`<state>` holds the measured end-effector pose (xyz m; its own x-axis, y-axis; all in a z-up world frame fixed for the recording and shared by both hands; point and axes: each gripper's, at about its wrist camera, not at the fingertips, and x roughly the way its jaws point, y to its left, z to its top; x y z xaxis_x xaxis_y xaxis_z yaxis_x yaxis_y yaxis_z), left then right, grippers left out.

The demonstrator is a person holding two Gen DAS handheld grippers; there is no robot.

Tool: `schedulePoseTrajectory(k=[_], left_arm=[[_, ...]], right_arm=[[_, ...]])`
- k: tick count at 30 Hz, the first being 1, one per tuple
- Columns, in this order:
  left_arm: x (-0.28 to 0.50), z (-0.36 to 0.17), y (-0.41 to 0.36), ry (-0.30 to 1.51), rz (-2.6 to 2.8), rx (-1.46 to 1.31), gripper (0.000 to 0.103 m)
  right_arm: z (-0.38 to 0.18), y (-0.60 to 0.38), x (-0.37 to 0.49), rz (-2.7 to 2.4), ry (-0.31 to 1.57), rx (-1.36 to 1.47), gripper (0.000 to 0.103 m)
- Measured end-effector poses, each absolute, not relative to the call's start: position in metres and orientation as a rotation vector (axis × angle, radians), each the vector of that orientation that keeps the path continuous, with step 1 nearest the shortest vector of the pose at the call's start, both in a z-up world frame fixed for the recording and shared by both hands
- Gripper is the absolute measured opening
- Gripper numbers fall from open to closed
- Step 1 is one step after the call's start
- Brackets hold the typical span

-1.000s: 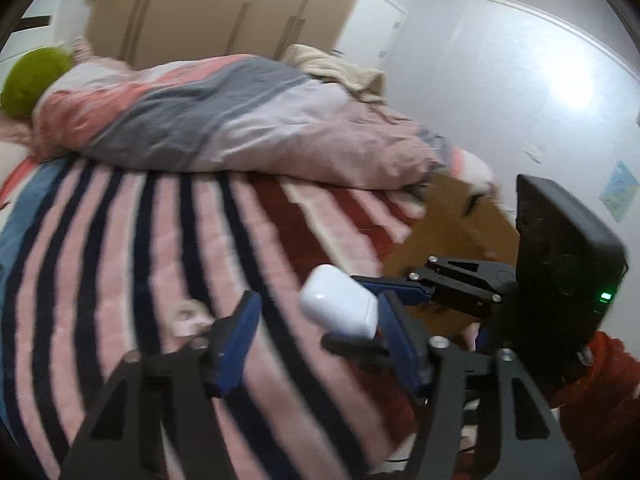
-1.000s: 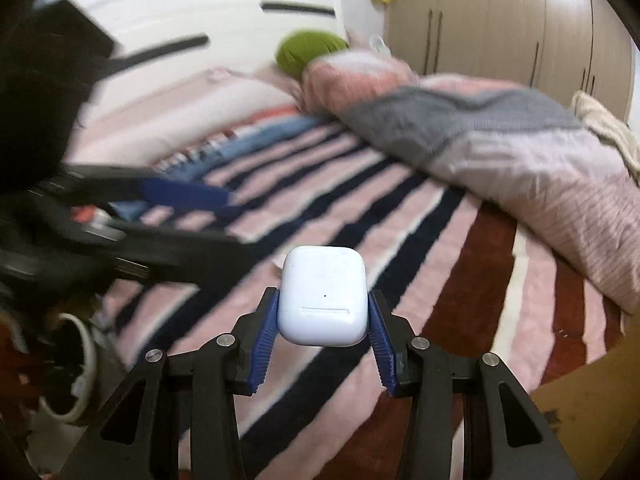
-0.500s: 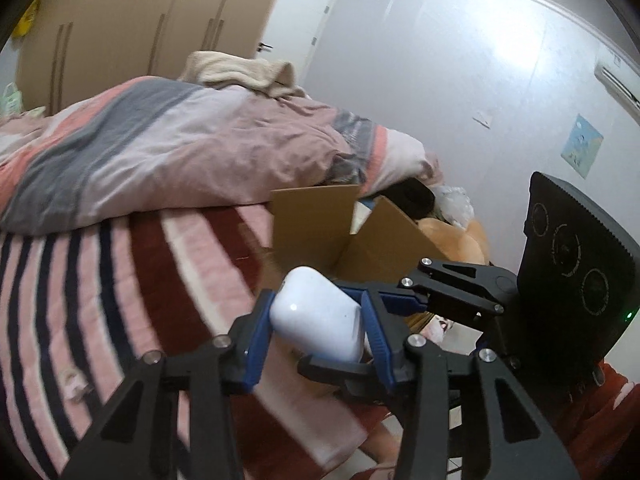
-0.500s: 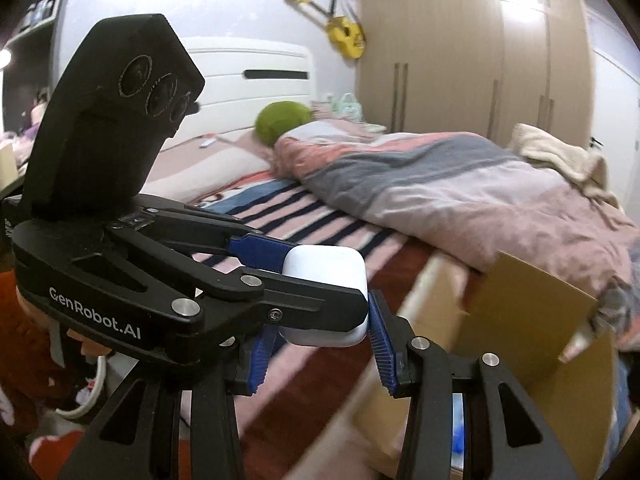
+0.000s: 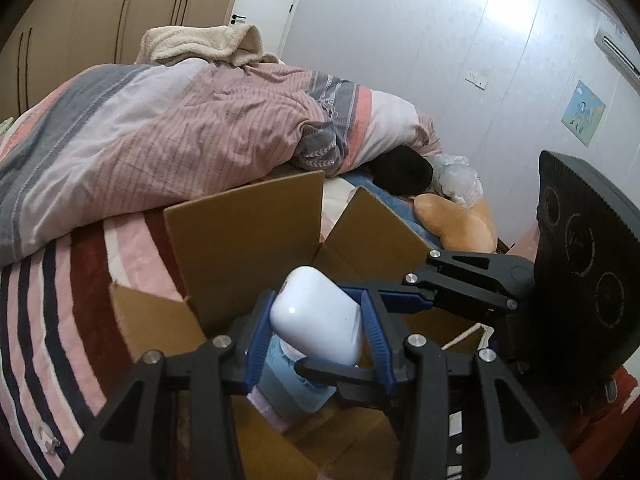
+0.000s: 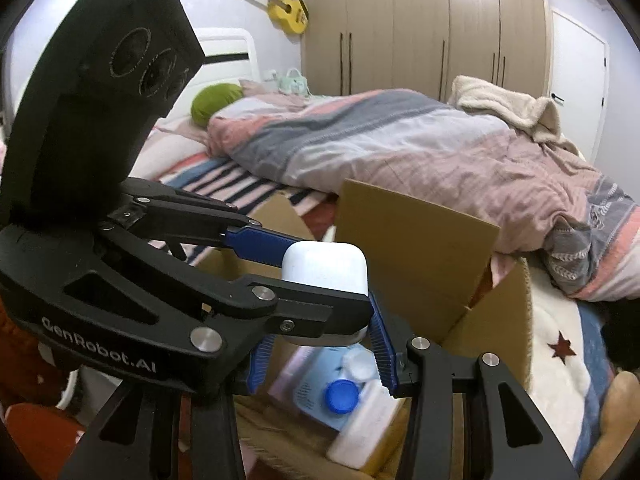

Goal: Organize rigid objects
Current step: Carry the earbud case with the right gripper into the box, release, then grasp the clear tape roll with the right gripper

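A white earbud case (image 5: 318,316) is held above an open cardboard box (image 5: 248,240). My left gripper (image 5: 316,340) is shut on its sides. My right gripper (image 6: 320,344) has opened wide around the case (image 6: 326,270), its pads off it; in the left wrist view its arm reaches in from the right (image 5: 468,284). The box (image 6: 416,240) stands on the striped bed. Inside it lie a pale blue pack (image 6: 320,384), a blue cap (image 6: 342,396) and a white container (image 6: 364,432).
A bunched pink and grey duvet (image 5: 160,128) lies behind the box. A tan cushion (image 5: 456,224) and a black item (image 5: 400,168) sit beyond it near the wall. Wardrobes (image 6: 420,28) line the far side.
Both grippers swung with the case from over the striped bed to above the open box. The left closed on the case; the right's jaws opened off it.
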<state>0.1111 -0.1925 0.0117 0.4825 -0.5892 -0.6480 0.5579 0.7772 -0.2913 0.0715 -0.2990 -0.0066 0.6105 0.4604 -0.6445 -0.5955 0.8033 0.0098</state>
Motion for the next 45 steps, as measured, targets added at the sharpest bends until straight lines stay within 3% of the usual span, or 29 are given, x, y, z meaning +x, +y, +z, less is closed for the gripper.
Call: schedulePoseTrajectory(k=[2, 4, 7, 10, 28, 45], left_arm=[[0.112, 0.013, -0.194, 0.797, -0.696, -0.038, 0.052], [0.112, 0.016, -0.192, 0.781, -0.686, -0.045, 0.066], [0.109, 0.020, -0.185, 0.762, -0.667, -0.050, 0.070], [0.105, 0.025, -0.173, 0.740, -0.638, -0.058, 0.081], [0.041, 0.037, -0.014, 0.617, -0.422, -0.129, 0.086], [0.028, -0.076, 0.136, 0.721, -0.166, -0.205, 0.086]], right_arm=[[-0.008, -0.301, 0.075, 0.592, 0.692, -0.231, 0.041], [-0.008, -0.303, 0.078, 0.571, 0.692, -0.236, 0.057], [-0.006, -0.304, 0.077, 0.564, 0.689, -0.245, 0.059], [-0.003, -0.302, 0.074, 0.562, 0.692, -0.248, 0.059], [0.011, -0.180, 0.043, 0.668, 0.676, -0.361, 0.063], [-0.108, -0.008, 0.075, 0.843, 0.821, -0.433, 0.064]])
